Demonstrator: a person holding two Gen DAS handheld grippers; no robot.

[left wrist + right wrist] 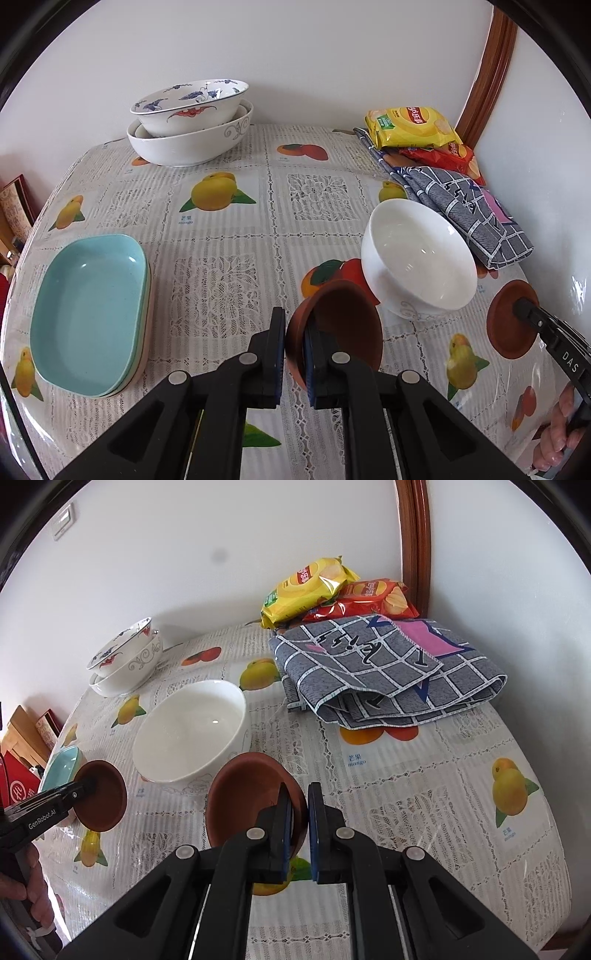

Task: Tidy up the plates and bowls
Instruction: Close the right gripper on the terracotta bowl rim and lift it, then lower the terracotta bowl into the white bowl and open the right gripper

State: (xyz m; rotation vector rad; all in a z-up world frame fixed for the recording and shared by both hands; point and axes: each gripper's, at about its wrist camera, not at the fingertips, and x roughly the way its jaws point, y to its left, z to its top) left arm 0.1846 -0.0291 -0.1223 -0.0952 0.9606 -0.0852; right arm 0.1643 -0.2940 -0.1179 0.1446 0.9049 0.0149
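My left gripper pinches the rim of one small round brown clay saucer; my right gripper pinches a second brown saucer. Both are just beside the plain white ceramic bowl. Only the left view shows the stacked turquoise rectangular dishes fully. Two patterned bowls sit nested beyond.

Glossy glazed white bowl; matt brown saucers, possibly clay; shiny clear plastic over the table lace; woven checked cloth; crinkly foil chip bags.
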